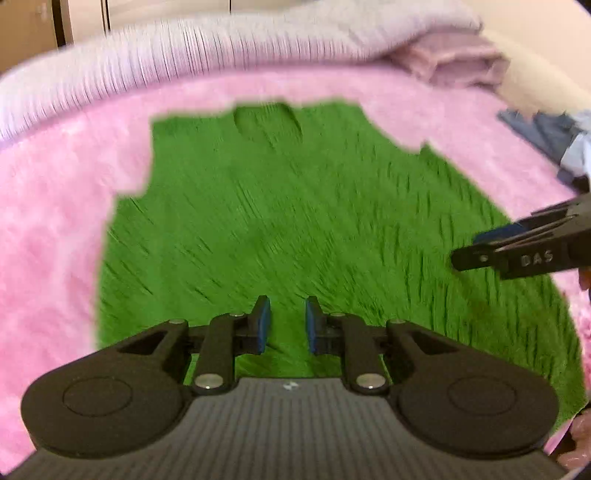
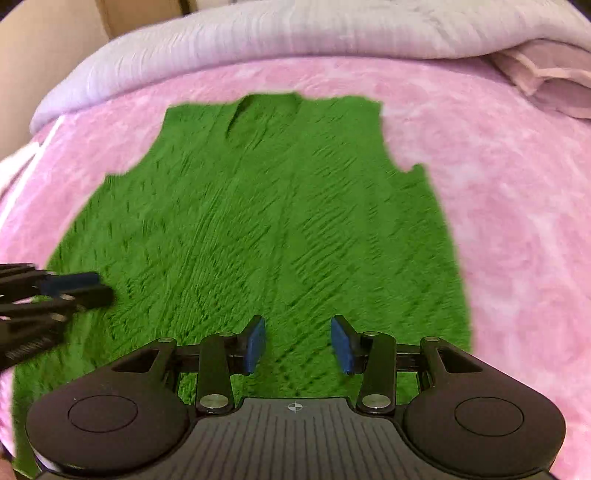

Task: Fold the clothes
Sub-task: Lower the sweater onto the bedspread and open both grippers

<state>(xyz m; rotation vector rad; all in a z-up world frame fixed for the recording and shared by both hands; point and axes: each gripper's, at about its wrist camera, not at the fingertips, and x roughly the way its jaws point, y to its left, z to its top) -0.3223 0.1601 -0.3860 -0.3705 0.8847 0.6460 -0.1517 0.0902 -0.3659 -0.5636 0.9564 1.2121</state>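
Observation:
A green knitted sleeveless top (image 1: 295, 221) lies flat on a pink fleece blanket (image 1: 48, 229), its V-neck at the far end. My left gripper (image 1: 287, 325) hovers over the near part of the top with a narrow gap between its blue pads and nothing in that gap. In the right wrist view the same green top (image 2: 277, 229) fills the middle, and my right gripper (image 2: 298, 345) stands open over it, also with nothing held. Each gripper shows at the other view's edge: the right gripper (image 1: 480, 247) and the left gripper (image 2: 92, 286).
A pale lilac ribbed cover (image 1: 221, 48) is bunched along the far side of the pink blanket (image 2: 517, 221). A folded pinkish cloth (image 1: 461, 62) lies at the far right, and a blue-grey garment (image 1: 546, 136) at the right edge. Cupboard doors (image 1: 29, 22) stand behind.

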